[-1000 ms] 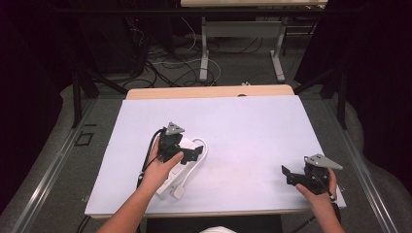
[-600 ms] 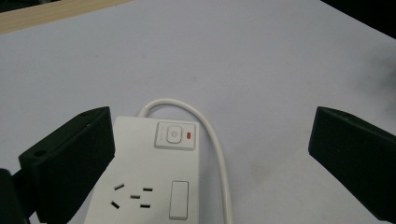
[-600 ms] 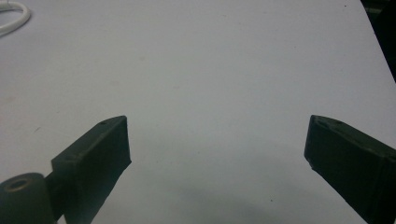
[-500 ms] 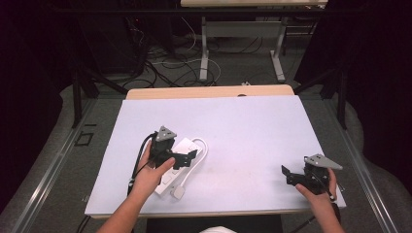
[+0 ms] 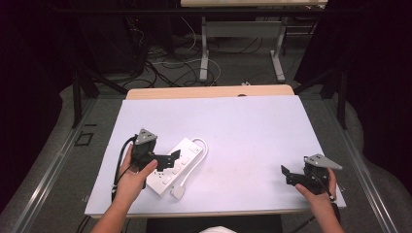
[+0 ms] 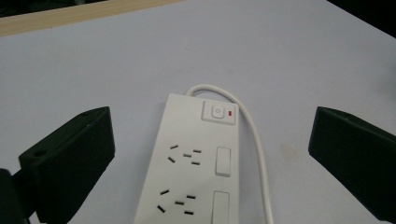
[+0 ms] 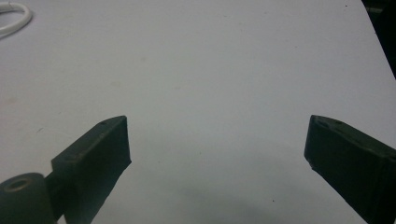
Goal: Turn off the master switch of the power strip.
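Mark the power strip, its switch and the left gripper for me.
power strip (image 6: pixel 187 172): left gripper view, white top face by the sockets.
switch (image 6: pixel 217 112): left gripper view, the button's centre.
left gripper (image 5: pixel 172 158): high view, between its open jaw tips.

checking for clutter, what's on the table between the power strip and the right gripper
Nothing: in the high view the stretch of table between the power strip and the right gripper is bare white surface.
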`<move>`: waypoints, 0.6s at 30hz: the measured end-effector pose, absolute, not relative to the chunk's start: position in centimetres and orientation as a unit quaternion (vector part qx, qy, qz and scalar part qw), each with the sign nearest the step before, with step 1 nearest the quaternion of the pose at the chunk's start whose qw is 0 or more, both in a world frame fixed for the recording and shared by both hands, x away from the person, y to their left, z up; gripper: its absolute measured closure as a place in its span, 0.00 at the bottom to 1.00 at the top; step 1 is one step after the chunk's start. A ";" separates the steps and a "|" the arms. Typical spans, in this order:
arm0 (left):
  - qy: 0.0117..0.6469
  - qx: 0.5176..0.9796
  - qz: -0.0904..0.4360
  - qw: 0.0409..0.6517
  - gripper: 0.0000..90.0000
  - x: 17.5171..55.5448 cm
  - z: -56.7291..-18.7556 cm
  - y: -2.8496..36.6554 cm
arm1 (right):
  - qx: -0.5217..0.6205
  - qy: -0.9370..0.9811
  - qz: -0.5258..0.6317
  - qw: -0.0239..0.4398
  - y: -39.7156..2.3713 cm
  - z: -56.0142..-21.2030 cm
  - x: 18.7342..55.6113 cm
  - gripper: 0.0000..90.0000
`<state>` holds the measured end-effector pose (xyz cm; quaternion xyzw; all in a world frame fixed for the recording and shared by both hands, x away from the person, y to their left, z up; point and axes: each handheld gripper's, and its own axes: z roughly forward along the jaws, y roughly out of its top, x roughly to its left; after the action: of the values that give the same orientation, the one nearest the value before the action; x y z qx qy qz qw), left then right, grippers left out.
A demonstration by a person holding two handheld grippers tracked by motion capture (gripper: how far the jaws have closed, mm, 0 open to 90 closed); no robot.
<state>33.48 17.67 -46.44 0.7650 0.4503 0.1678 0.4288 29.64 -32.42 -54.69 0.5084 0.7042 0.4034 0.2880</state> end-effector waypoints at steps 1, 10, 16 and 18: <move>0.455 0.759 0.169 0.433 0.00 33.4 -46.5 18.0 | 0.508 0.704 0.404 0.288 -32.4 -54.7 29.6 0.07; 0.483 0.736 0.178 0.439 0.00 33.1 -47.1 20.8 | 0.510 0.705 0.401 0.286 -32.5 -54.6 29.6 0.07; 0.501 0.724 0.185 0.436 0.00 32.6 -48.1 22.5 | 0.507 0.703 0.405 0.290 -32.6 -54.6 29.6 0.07; 0.507 0.722 0.190 0.431 0.00 32.5 -48.5 23.2 | 0.507 0.704 0.404 0.289 -32.6 -54.7 29.6 0.07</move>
<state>32.46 23.16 -48.51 0.7216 0.5073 0.1899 0.4311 29.63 -32.59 -54.67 0.5069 0.7044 0.4038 0.2895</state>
